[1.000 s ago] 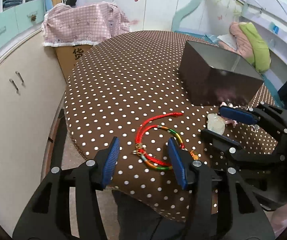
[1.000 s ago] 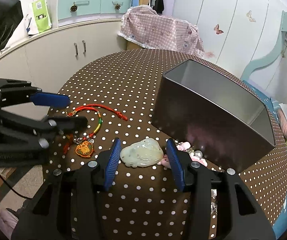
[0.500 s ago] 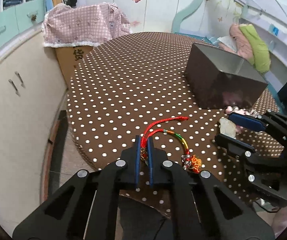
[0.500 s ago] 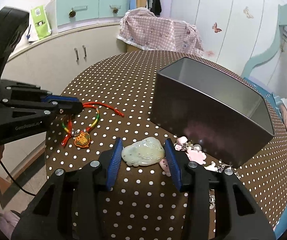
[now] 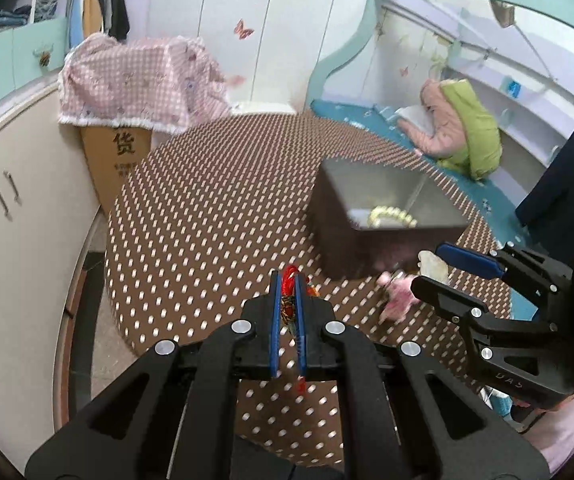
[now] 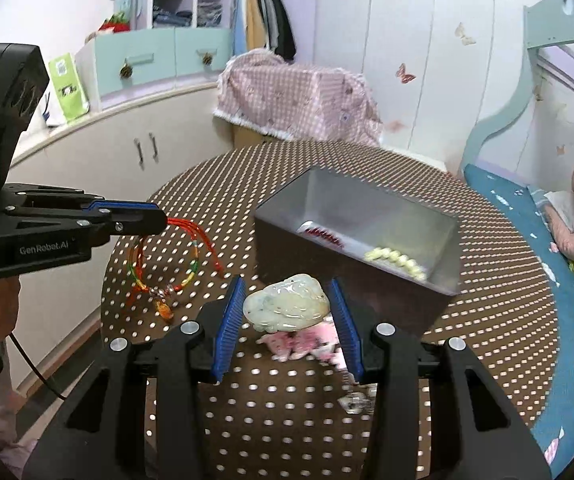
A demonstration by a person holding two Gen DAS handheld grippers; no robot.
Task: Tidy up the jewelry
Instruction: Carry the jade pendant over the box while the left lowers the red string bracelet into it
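My left gripper [image 5: 287, 280] is shut on a red cord bracelet [image 5: 288, 300]. In the right wrist view the bracelet [image 6: 175, 264] hangs from it above the dotted table, with coloured beads and an orange charm. My right gripper [image 6: 287, 292] is shut on a pale jade pendant [image 6: 287, 306] and holds it above the table, just in front of the dark metal box [image 6: 355, 240]. The box [image 5: 383, 220] holds a string of pale beads [image 6: 393, 258] and a red piece [image 6: 323, 234].
Pink jewelry pieces [image 6: 303, 342] and a small clear piece [image 6: 357, 402] lie on the brown dotted table [image 6: 287, 420] under my right gripper. White cabinets [image 6: 127, 152] stand to the left, a covered carton [image 5: 127, 148] at the back, a blue bed [image 6: 547, 260] on the right.
My left gripper closed on the red bracelet and lifted it off the table. My right gripper closed on the jade pendant and raised it. Both moved up toward the box.
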